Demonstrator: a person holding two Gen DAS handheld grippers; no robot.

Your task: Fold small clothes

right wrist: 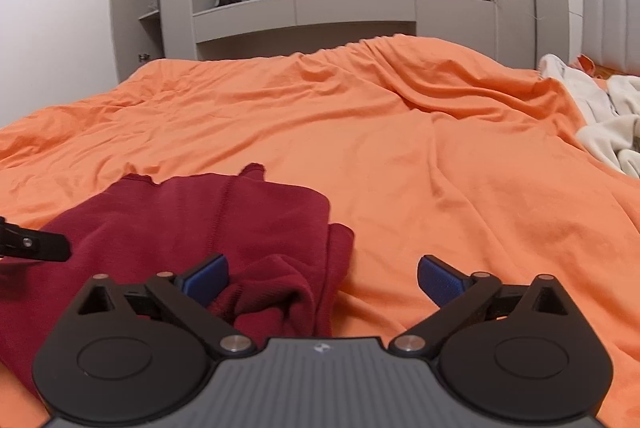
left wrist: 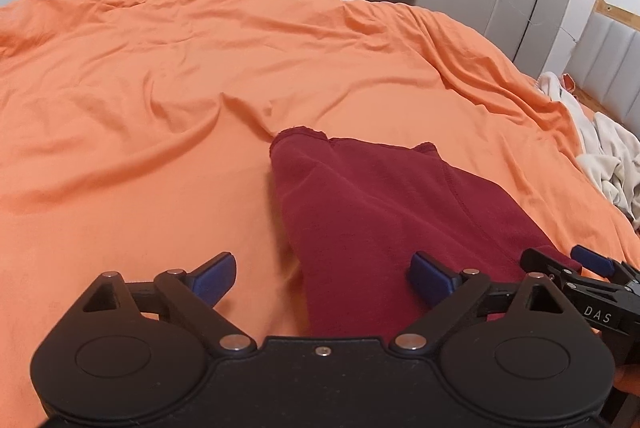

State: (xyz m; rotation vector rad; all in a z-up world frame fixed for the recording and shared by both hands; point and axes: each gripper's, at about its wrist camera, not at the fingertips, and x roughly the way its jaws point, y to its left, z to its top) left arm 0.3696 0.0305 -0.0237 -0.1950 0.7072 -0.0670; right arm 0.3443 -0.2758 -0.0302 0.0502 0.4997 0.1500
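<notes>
Covering the bed, an orange sheet [left wrist: 160,100] carries a dark red garment [left wrist: 380,212] lying partly folded. Left gripper [left wrist: 322,278], fingers spread: the garment lies between and ahead of them. Right gripper [right wrist: 323,278], fingers spread: the garment's bunched edge sits beside its left finger [right wrist: 208,278].
</notes>
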